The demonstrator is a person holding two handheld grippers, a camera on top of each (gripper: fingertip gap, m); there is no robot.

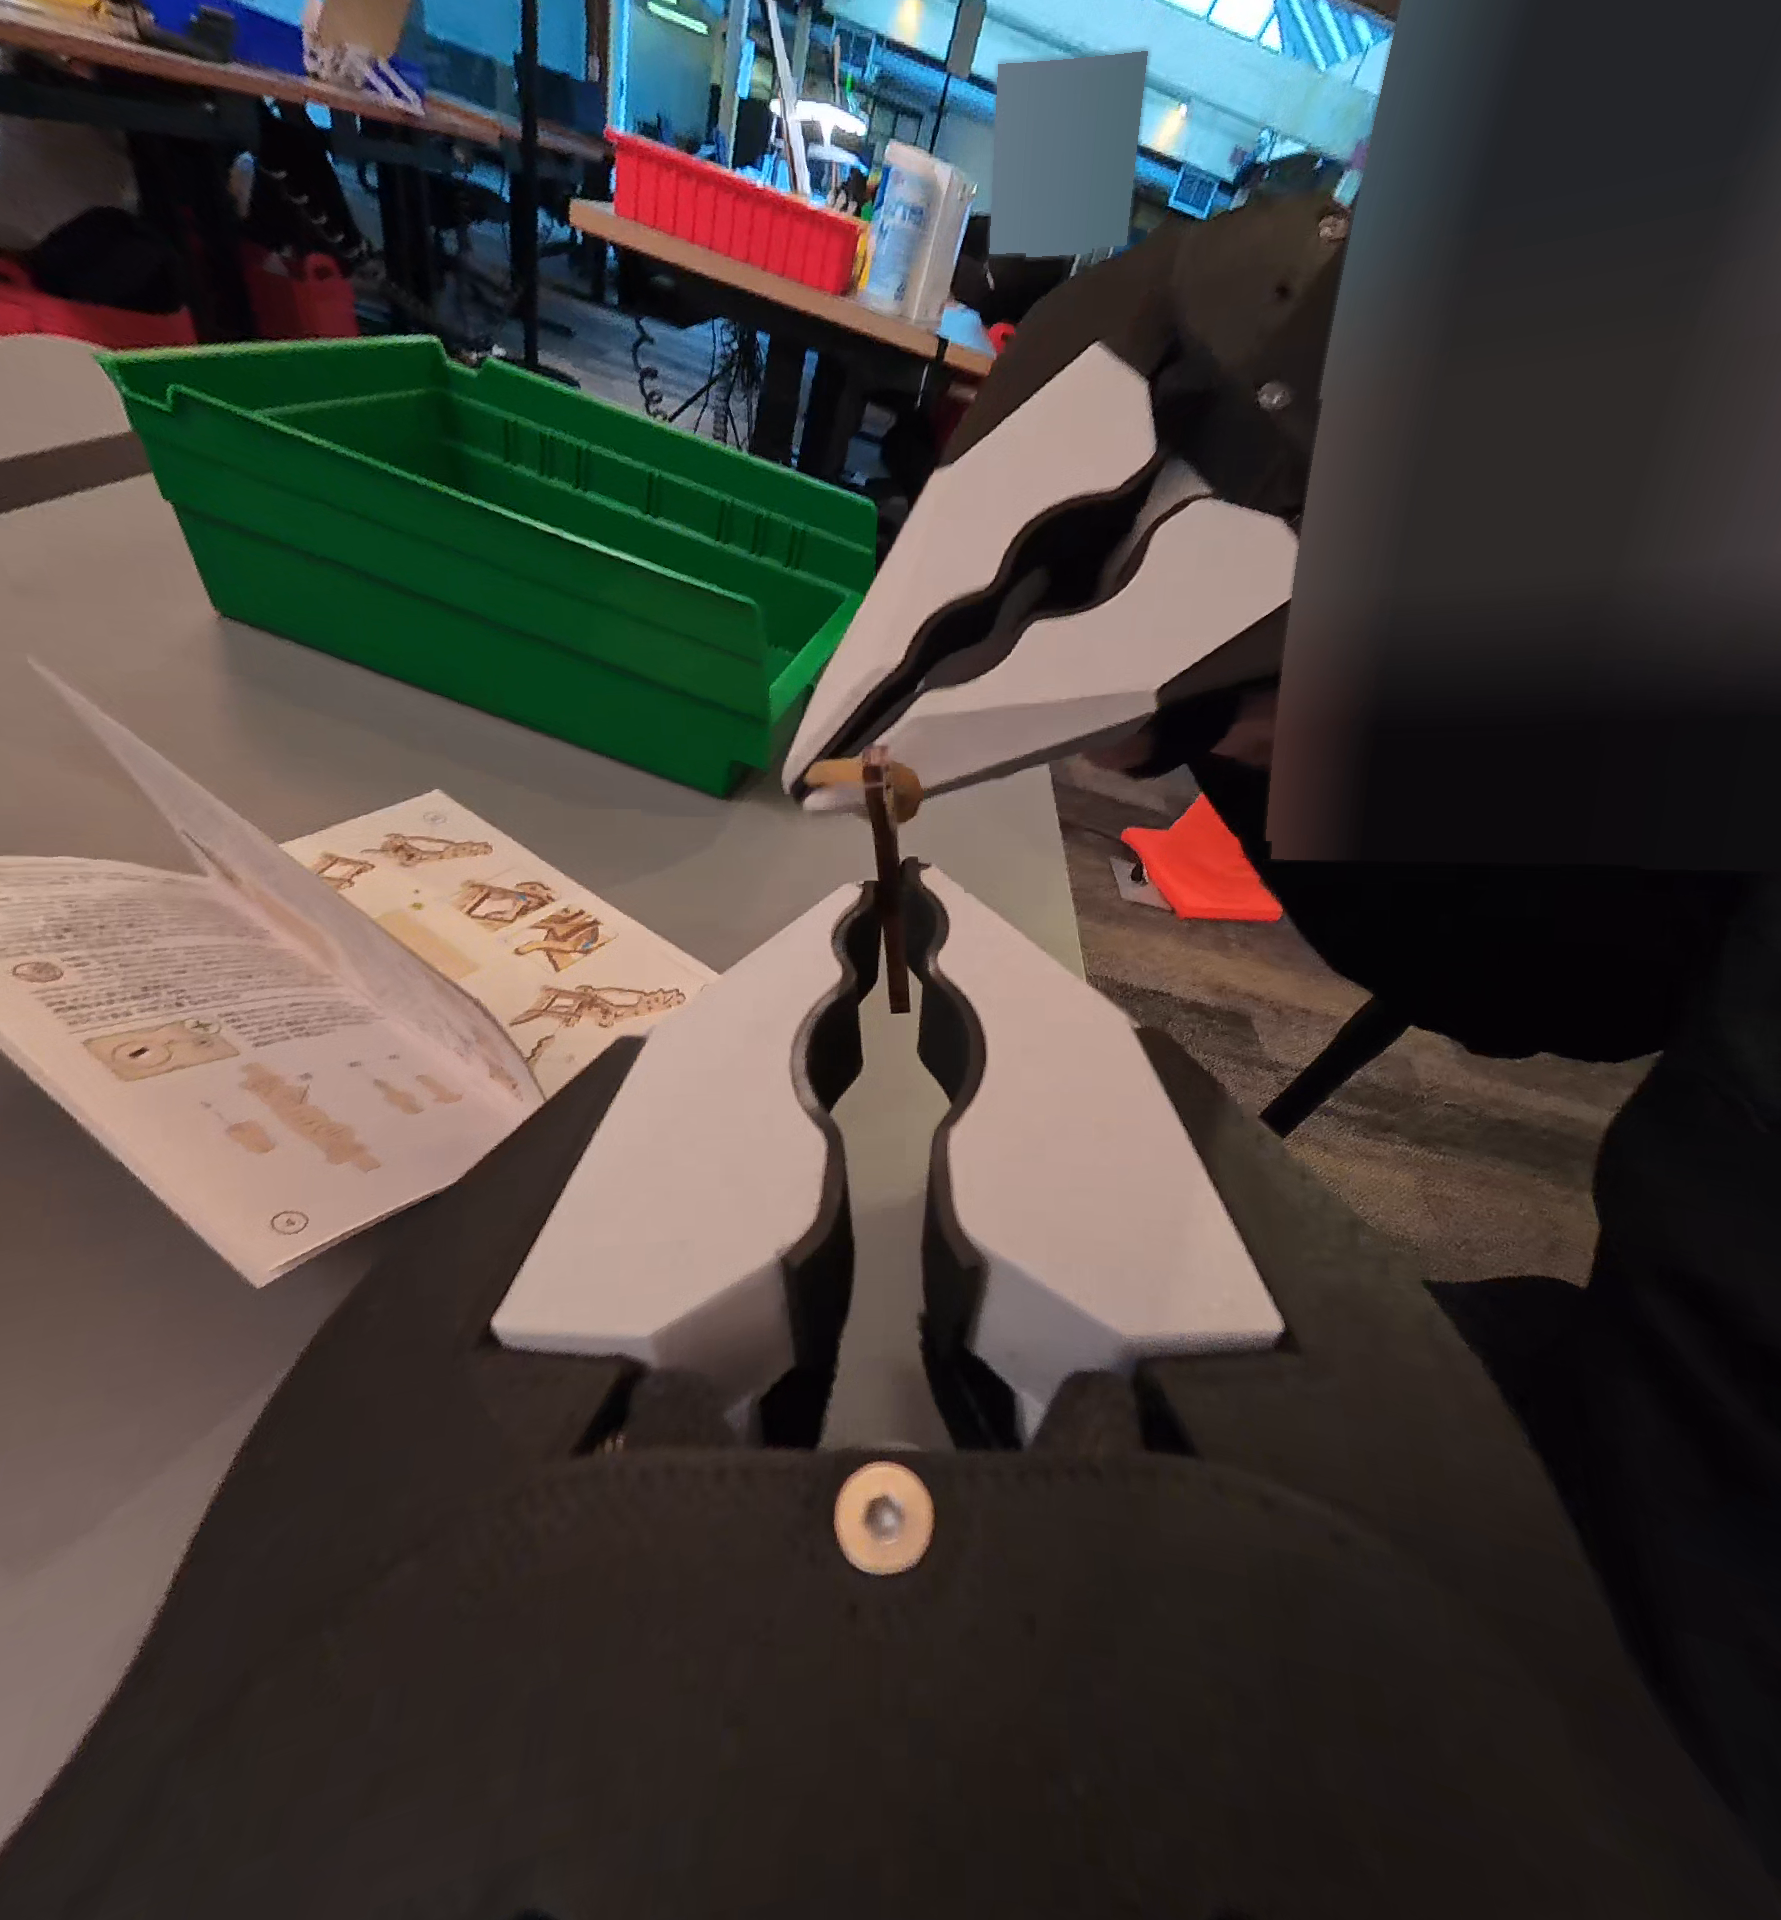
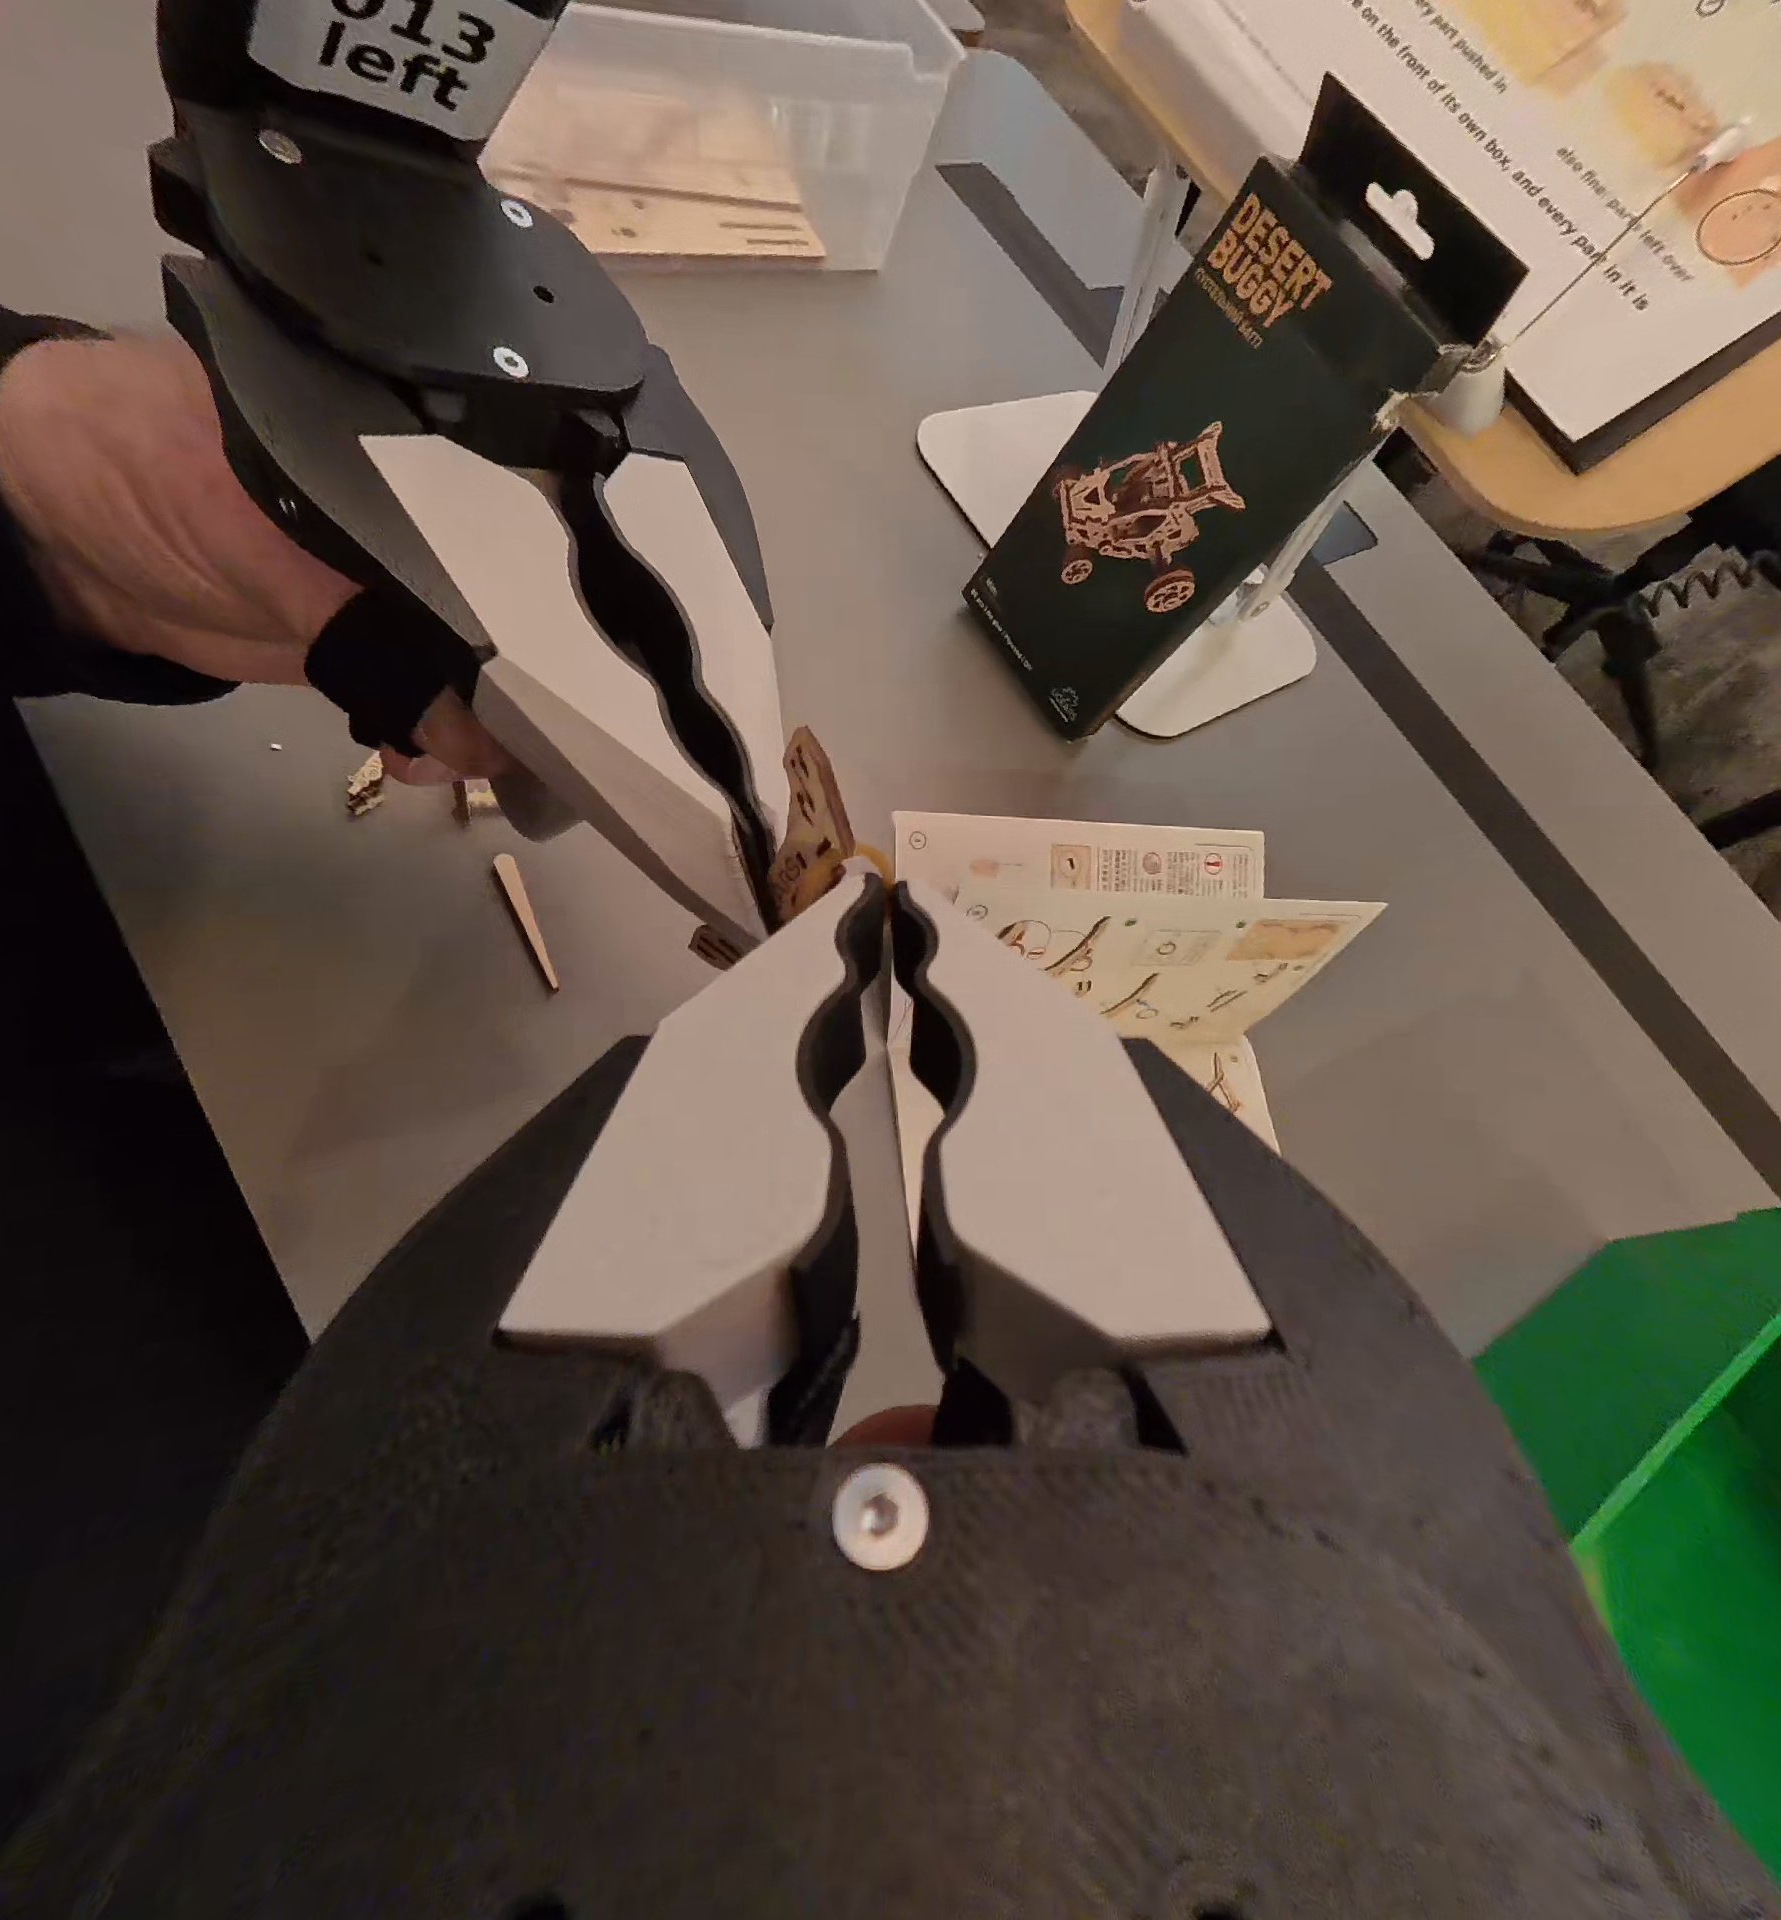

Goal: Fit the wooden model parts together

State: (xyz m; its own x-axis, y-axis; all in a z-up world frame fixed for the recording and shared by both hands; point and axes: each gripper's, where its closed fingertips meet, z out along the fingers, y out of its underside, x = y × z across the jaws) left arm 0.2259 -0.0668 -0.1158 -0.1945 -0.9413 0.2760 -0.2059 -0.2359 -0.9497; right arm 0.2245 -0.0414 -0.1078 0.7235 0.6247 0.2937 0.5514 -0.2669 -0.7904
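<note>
Your left gripper point(image 1: 891, 894) is clamped on a flat wooden plate point(image 2: 813, 821) held upright above the counter point(image 1: 574, 748), while your right gripper point(image 2: 886, 902) pinches a small tan peg point(image 1: 870, 777) against its top edge.

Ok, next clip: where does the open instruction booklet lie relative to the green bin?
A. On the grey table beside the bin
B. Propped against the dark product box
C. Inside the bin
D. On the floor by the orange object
A: the booklet lies spread open on the grey table, apart from the green bin, which stands farther back on the same table.
</note>
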